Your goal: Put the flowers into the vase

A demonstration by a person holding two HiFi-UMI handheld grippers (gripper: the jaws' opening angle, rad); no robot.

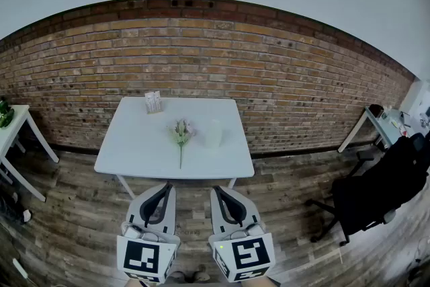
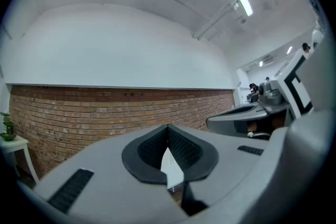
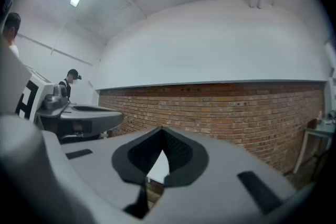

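Starting from the left, the white table [image 1: 127, 151] stands well ahead of the 2 tools, against the brick wall, with a small card stand [image 1: 154, 102] near its far edge. The left gripper [image 1: 165, 187] hangs short of the table's near edge, pointing level, its jaws closed tip to tip with nothing between them. The step in hand therefore looks like the approach, with nothing picked up yet.

The flowers [image 1: 181, 133] lie flat at the middle of the table, blooms toward the far side and the thin green stem running toward the near edge. Just to their right stands the white vase [image 1: 213, 134], upright. The right gripper [image 1: 217, 190] is also near the person, level, with its jaws together and empty.

To do this well, I would move both tools forward over the near edge and spread the left jaws wide before coming down. They should close on the stem, not the blooms, somewhere along its bare middle. Because the stem is thin and lies on the tabletop, the pads need to straddle it squarely or it may roll away. The vase looks light, so the right gripper could steady it by the wall while the stem end is turned down and fed into the mouth.
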